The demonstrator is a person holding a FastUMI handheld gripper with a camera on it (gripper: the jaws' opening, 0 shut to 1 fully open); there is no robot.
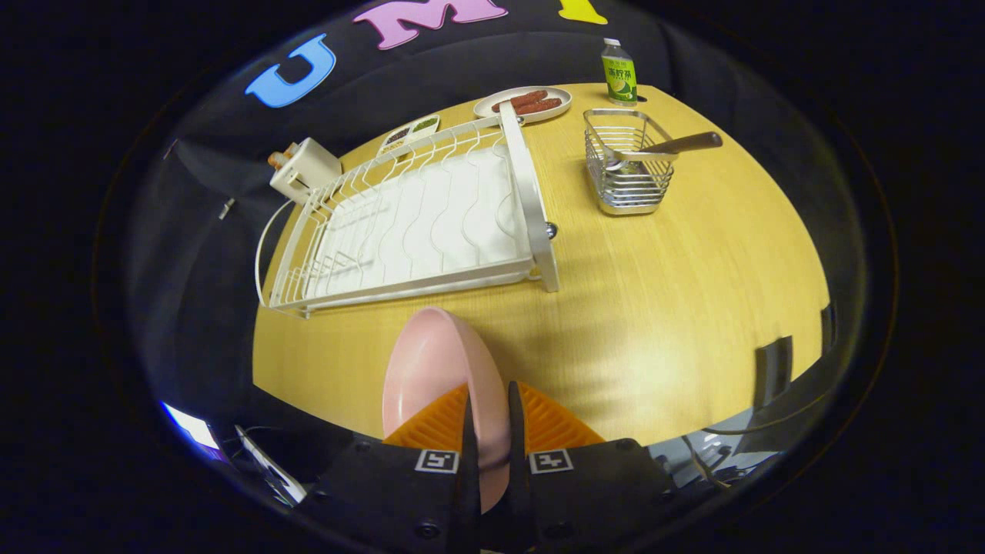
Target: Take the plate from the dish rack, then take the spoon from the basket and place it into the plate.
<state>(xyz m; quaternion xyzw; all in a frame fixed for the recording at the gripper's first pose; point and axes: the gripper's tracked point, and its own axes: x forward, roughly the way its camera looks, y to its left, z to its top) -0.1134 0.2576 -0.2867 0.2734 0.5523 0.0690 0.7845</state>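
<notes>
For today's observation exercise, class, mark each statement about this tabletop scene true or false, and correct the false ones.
1. The gripper has its fingers closed on the pink plate. True.
2. The dish rack holds several plates. False: its slots hold no dishes.
3. The spoon sits in the wire basket, handle sticking out over the rim. True.
4. The bottle lies on its side beside the basket. False: it stands upright beyond the basket, at the far edge of the table.
5. A small plate with sausages sits beyond the rack. True.
</notes>
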